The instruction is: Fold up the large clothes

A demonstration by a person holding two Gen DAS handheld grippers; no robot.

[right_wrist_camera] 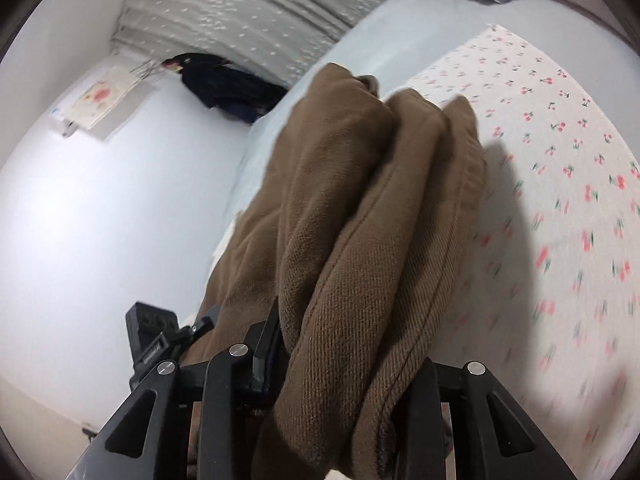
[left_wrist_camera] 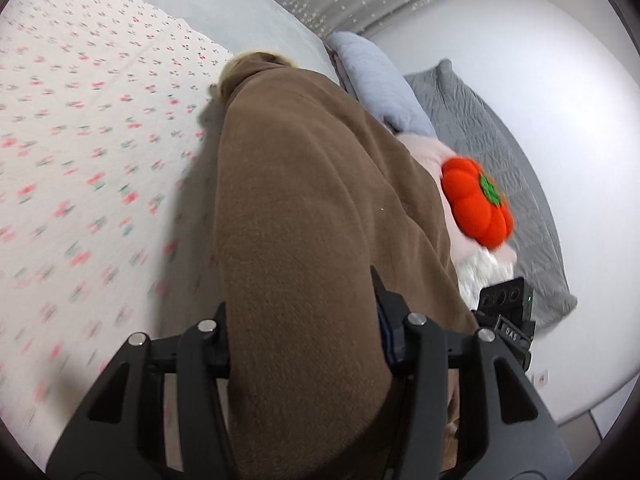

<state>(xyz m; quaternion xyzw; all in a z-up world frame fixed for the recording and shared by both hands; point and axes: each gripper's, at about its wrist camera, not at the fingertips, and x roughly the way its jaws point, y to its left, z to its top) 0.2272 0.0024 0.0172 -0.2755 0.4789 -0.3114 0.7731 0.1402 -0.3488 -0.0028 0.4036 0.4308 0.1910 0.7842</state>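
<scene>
A large brown fleece garment point(left_wrist_camera: 312, 184) hangs bunched above a bed with a cherry-print sheet point(left_wrist_camera: 80, 140). In the left wrist view its thick fold fills the gap between the jaws of my left gripper point(left_wrist_camera: 300, 300), which is shut on it. In the right wrist view several rolled folds and a stitched hem of the same garment point(right_wrist_camera: 360, 200) run out from my right gripper point(right_wrist_camera: 348, 332), also shut on the cloth. The cloth hides the right gripper's right fingertip. The sheet point(right_wrist_camera: 560, 160) lies to the right, below the garment.
An orange pumpkin plush point(left_wrist_camera: 476, 204) rests on pale pink and white bedding beside a grey quilted pillow point(left_wrist_camera: 500, 152) and a light blue pillow point(left_wrist_camera: 380, 80). Dark clothes point(right_wrist_camera: 224, 84) hang by a grey curtain point(right_wrist_camera: 248, 12). White walls border the bed.
</scene>
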